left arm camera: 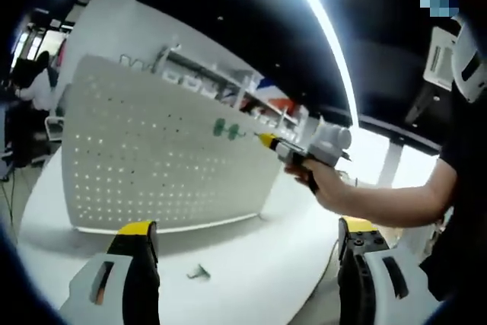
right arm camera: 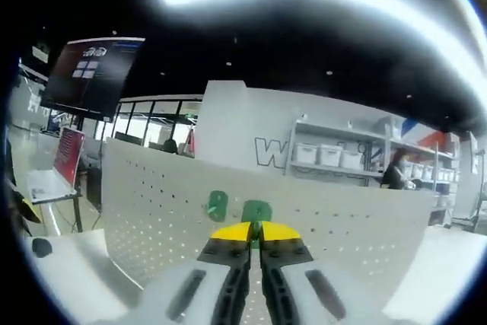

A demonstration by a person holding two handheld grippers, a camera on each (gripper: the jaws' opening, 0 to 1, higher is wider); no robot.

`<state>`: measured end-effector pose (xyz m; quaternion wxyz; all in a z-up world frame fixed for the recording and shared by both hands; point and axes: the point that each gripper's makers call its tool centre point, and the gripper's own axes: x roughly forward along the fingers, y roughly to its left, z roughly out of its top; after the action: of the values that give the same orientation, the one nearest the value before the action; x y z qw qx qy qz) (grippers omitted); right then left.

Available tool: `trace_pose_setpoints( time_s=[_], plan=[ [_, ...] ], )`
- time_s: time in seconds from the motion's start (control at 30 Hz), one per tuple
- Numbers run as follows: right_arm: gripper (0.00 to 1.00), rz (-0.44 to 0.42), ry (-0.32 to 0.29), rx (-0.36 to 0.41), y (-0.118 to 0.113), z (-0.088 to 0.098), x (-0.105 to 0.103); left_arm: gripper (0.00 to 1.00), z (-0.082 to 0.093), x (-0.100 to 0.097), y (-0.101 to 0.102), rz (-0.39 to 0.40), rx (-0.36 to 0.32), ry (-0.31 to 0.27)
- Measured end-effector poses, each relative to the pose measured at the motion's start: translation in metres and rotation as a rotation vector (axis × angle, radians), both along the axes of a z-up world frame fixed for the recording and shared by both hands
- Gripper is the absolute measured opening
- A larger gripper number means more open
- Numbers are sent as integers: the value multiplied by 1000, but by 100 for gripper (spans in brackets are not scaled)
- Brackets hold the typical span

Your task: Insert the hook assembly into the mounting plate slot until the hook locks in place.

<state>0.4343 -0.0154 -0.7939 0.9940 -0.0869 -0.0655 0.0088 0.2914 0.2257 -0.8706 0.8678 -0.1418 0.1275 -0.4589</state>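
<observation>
The white perforated mounting plate stands upright on the round white surface, and I describe all places from this plate. On its front face, in the upper right part, two green hooks are sitting side by side; in the right gripper view the same hooks appear just above the yellow tips.

In the left gripper view, the right gripper comes in from the right of the plate, held by a hand, and its yellow tip is just beside the right green hook. In the right gripper view its jaws are pressed together, with only a thin line between the yellow tips; I cannot tell if something thin is held between them.

The left gripper is in front of the plate and lower, with its two jaws wide apart and nothing between them. On the surface in front of the plate, near its lower edge, lies one small green piece. Behind the plate there are shelves with white boxes.
</observation>
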Motion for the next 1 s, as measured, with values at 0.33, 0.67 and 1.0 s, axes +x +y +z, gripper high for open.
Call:
trace_pose_setpoints(
  time_s=[0.33,0.67,1.0],
  plan=[
    [0,-55,-30,8,-28,6,15,100,-7,6,6,19,16,18],
    [0,-62,-41,36,-36,4,29,99,-13,10,10,40,20,37],
    [0,-76,-43,13,-39,-2,45,95,-20,18,11,45,35,54]
  ],
)
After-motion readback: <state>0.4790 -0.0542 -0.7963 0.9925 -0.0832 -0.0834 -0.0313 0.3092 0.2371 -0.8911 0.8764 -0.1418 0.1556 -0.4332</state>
